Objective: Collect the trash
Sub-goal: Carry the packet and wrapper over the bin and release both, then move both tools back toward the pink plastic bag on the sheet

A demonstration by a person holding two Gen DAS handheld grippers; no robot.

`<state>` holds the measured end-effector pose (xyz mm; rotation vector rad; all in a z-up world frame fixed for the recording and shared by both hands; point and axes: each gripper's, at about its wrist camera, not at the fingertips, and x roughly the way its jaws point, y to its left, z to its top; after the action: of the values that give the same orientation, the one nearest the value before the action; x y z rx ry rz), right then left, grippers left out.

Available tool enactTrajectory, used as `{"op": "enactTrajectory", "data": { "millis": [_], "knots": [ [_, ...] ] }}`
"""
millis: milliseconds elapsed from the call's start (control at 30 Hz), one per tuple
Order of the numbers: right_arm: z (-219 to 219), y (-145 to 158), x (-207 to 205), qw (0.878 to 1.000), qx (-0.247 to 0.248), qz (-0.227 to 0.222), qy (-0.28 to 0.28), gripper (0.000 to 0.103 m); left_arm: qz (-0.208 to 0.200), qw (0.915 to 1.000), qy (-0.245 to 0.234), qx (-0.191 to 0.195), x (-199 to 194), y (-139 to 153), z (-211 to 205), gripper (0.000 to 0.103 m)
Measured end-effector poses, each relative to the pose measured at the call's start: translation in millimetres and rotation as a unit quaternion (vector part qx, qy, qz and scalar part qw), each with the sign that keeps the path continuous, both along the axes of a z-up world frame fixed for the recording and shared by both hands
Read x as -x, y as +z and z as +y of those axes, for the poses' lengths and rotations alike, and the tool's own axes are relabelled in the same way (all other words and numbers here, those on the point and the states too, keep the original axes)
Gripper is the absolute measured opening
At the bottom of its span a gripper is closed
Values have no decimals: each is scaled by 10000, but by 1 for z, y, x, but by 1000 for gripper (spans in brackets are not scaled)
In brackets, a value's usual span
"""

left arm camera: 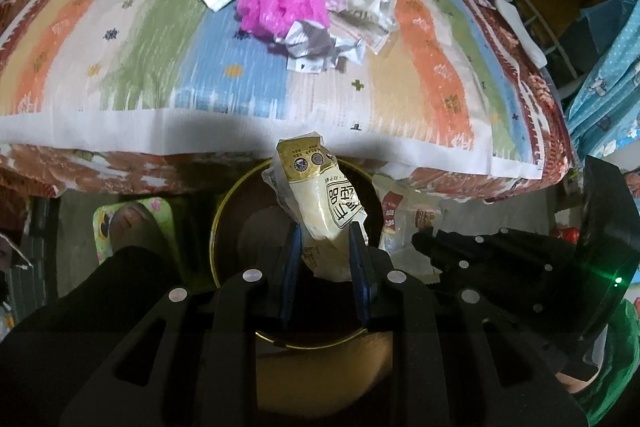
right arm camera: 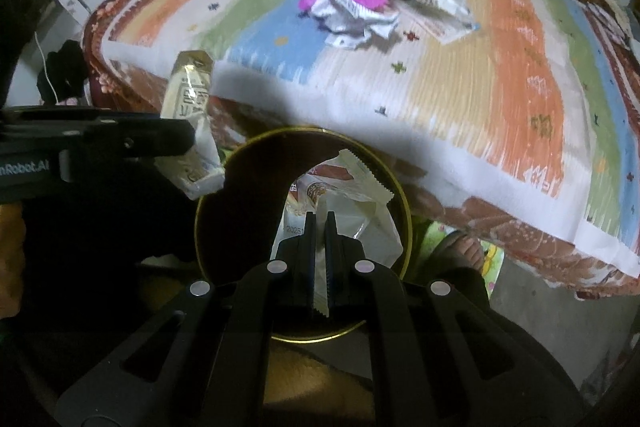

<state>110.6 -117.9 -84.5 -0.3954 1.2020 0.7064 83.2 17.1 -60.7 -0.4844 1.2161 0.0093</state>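
Item: two wrappers over the gold-rimmed bin (right arm camera: 400, 195). Our left gripper (left arm camera: 325, 239) pinches a cream-and-gold snack packet (left arm camera: 320, 203), jaws narrowly parted around it; our right gripper (right arm camera: 319, 227), nearly closed, grips a white serrated wrapper (right arm camera: 360, 211). We should release only once centred above the mouth. Remaining: pink bag (left arm camera: 280, 5) and crumpled wrappers (left arm camera: 320, 47) on the striped bedspread (left arm camera: 120, 39).
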Motion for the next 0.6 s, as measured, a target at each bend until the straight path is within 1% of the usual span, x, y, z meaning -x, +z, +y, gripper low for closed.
{"op": "enactTrajectory", "data": {
  "millis": [200,233,267,300,333,367,433,600],
  "knots": [
    [-1,-10,-6,9994,46,323,-99,4,153,9999,3,39,-2,-8,-1,24],
    [0,-11,-6,9993,66,337,-111,8,164,9999,4,51,-2,-8,-1,30],
    [-1,-12,-6,9993,94,331,-133,11,176,9998,16,79,-2,-9,0,46],
    [-1,-12,-7,9993,90,341,-152,13,173,9998,50,114,-2,-9,1,50],
    [-2,-12,-8,9992,73,346,-176,14,161,9998,84,109,-3,-9,2,52],
    [-3,-11,-9,9992,60,340,-210,15,152,9998,123,108,-2,-8,3,52],
    [-4,-11,-11,9992,57,319,-254,21,147,9996,203,134,-2,-8,6,52],
    [-5,-7,-12,9991,-24,267,-321,28,91,9993,323,154,-1,-5,11,54]
  ]
}}
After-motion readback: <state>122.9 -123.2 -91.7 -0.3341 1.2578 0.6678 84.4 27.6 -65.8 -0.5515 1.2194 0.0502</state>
